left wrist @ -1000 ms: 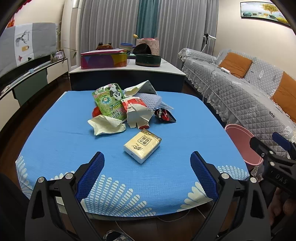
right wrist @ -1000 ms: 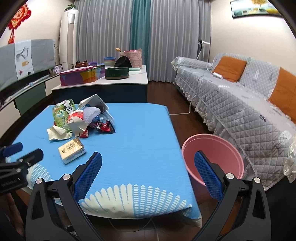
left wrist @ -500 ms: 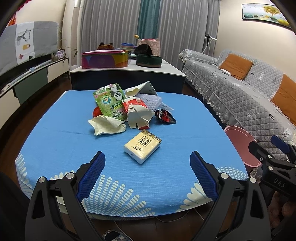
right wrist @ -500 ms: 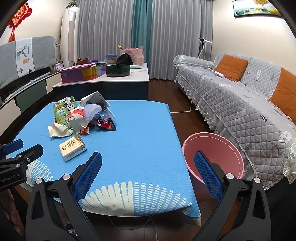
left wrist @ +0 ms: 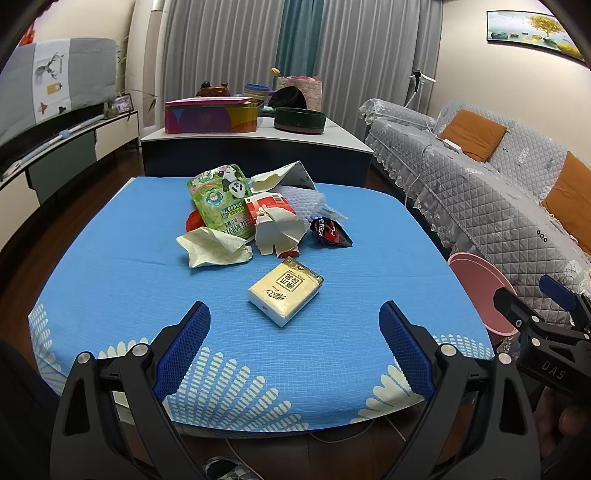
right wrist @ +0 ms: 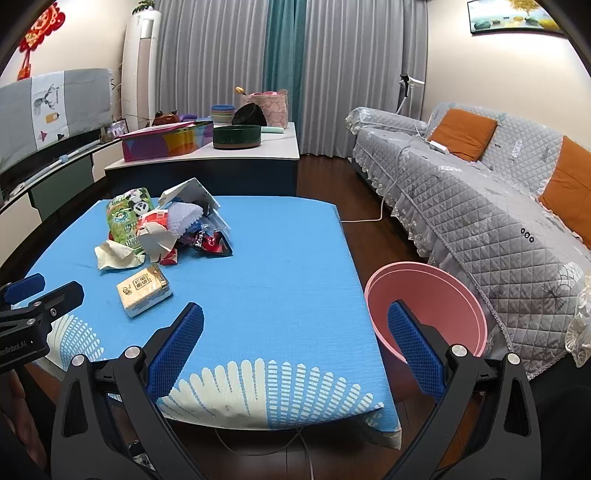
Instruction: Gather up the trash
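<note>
Home living room: quilt-covered sofa (right wrist: 480,206), long curtains (right wrist: 236,66), framed wall picture (left wrist: 532,35)

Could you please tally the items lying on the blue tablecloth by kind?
Crumpled paper pieces: 2
Printed wrappers and pouches: 3
Foam net: 1
Torn carton: 1
Tissue pack: 1
Total: 8
</note>
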A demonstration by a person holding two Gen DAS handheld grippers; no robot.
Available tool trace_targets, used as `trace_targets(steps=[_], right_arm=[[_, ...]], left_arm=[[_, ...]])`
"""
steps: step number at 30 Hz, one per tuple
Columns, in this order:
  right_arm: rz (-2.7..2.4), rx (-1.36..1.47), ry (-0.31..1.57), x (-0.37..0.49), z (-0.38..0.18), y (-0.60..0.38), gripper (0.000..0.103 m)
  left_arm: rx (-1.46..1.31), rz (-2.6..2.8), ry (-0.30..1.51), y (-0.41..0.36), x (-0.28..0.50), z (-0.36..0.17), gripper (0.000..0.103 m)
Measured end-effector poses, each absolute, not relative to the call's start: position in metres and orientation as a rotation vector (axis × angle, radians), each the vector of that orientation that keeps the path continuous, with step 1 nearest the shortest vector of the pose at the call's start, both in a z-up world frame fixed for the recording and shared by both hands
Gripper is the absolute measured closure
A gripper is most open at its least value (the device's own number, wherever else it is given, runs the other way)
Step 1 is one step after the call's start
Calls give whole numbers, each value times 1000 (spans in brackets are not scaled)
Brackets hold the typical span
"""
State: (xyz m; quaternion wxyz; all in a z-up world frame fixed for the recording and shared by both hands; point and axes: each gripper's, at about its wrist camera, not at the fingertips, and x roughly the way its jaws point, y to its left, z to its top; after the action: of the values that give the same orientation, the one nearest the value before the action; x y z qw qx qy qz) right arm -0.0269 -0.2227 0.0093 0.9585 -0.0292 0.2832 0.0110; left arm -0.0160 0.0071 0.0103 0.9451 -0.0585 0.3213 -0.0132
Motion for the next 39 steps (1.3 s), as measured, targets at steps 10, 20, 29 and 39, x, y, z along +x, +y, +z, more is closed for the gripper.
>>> trace_targets(steps=[10,20,29,39], right_arm=[[15,-61,582,-27,8,-222,5],[15,-62,585,-26,8,-224,5],[21,-54,592,-26,8,-224,16],[100,28,592,-22,17,-225,61]], left_arm=[[-119,-27,654,7,-16,10,13],[-124,-25,655,8,-16,11,13],[-126,-24,656,8,-16,11,13],[-145,-13,676,9,-10,10,13]])
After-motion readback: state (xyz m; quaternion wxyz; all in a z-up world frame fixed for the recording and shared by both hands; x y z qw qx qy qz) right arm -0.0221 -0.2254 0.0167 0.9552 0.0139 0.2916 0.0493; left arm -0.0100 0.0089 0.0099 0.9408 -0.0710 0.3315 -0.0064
